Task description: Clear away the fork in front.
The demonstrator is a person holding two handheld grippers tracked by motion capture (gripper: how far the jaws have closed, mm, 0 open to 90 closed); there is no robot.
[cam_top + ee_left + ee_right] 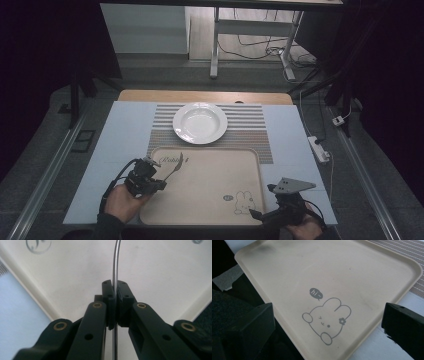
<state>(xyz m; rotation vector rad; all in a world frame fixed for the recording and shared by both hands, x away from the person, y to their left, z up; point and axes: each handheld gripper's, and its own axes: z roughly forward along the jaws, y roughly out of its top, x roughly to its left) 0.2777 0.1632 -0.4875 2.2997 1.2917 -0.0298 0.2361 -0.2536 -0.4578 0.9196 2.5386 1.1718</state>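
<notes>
- Broadly, a pale sheet is spread over the table, with a striped placemat laid on it at the far side.
- A beige tray with a printed rabbit is set at the near side, its far edge overlapping the placemat.
- A white plate is seen on the placemat, just beyond the tray and apart from both grippers.
- The right gripper is held at the tray's near right corner; its jaws are spread wide and nothing is seen between them.
- The left gripper is held above the tray's left part, its jaws pressed together on a thin metal utensil.
- In the left gripper view the utensil's handle is pinched edge-on between the pads, with its curved end reaching out over the tray; whether it is a spoon or a fork cannot be told.
- A slip is judged likely if the grip is loosened, since only a narrow, smooth handle is caught between the pads.
- The utensil could be pivoted in the pinch by its own overhanging weight, so that it would be set down askew.
- The plate could be struck or nudged if the utensil is carried toward it too low.
</notes>
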